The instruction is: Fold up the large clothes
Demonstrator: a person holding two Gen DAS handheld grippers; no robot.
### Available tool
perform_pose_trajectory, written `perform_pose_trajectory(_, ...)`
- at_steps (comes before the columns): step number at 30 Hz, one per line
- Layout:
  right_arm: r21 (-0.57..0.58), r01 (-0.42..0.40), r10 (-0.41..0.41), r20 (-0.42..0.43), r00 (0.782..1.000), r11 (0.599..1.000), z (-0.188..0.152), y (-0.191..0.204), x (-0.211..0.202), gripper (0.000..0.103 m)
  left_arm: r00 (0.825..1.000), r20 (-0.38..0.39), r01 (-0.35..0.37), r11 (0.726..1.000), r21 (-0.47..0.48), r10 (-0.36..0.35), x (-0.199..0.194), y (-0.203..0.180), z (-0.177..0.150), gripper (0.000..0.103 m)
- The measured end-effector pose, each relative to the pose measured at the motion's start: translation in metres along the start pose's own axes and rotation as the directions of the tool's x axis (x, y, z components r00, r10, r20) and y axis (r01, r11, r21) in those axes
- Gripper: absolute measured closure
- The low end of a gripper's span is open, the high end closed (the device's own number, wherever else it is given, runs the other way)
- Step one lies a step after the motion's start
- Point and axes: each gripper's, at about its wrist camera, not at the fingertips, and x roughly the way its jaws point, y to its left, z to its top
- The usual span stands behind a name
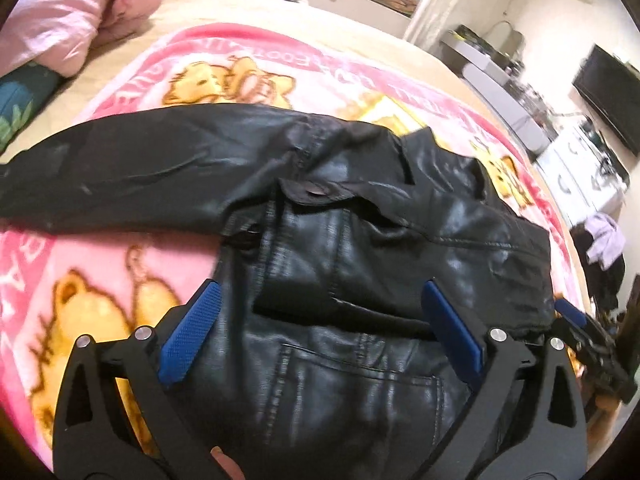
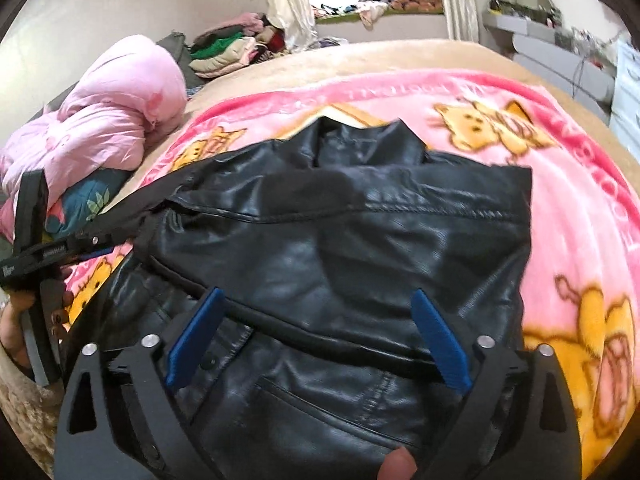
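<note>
The jacket (image 1: 340,248) is shiny black. Under it, the blanket (image 2: 580,216) is pink with yellow bears. At ten o'clock sits a soft pink quilt (image 2: 116,112). Both grippers have blue pads (image 1: 190,332).

The pink fleece blanket with yellow cartoon bears (image 1: 132,256) carries a band of pale capital lettering along its darker pink border, blurred and seen upside down, of which only a fragment like "FOOT" can be made out in the left wrist view, the rest being unreadable.
</note>
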Motion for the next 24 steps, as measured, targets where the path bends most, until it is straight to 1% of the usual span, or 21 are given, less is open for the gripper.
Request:
perform_pose_trajectory(3, -0.024, 0.001, -0.001, 0.020, 1.000, 1.000, 0.003, 0.012, 0.001, 0.006, 1.000, -0.002, -0.008, 0.999, -0.033, 0.008, -0.003, 0.011, 0.004, 0.009)
perform_pose_trajectory(7, -0.043, -0.008, 0.009, 0.030, 1.000, 0.999, 0.007, 0.027, 0.005, 0.006, 1.000, 0.019, -0.014, 0.998, -0.058, 0.015, -0.012, 0.023, 0.009, 0.009)
perform_pose_trajectory(14, -0.067, -0.049, 0.052, 0.056, 0.997, 0.997, 0.018, 0.055, 0.005, 0.005, 0.998, 0.032, -0.045, 0.992, -0.114, 0.049, -0.021, 0.048, 0.016, 0.009)
perform_pose_trajectory(17, -0.081, -0.066, 0.071, 0.063, 0.995, 0.995, 0.021, 0.067, 0.003, 0.005, 0.998, 0.043, -0.043, 0.991, -0.128, 0.049, -0.026, 0.054, 0.019, 0.009)
perform_pose_trajectory(20, -0.101, -0.072, 0.079, 0.065, 0.995, 0.992, 0.023, 0.079, 0.005, 0.005, 0.996, 0.058, -0.065, 0.989, -0.130, 0.073, -0.032, 0.059, 0.022, 0.009)
perform_pose_trajectory(24, -0.123, -0.074, 0.081, 0.058, 0.995, 0.990, 0.028, 0.093, 0.008, 0.005, 0.993, 0.082, -0.076, 0.988, -0.137, 0.088, -0.041, 0.066, 0.025, 0.009)
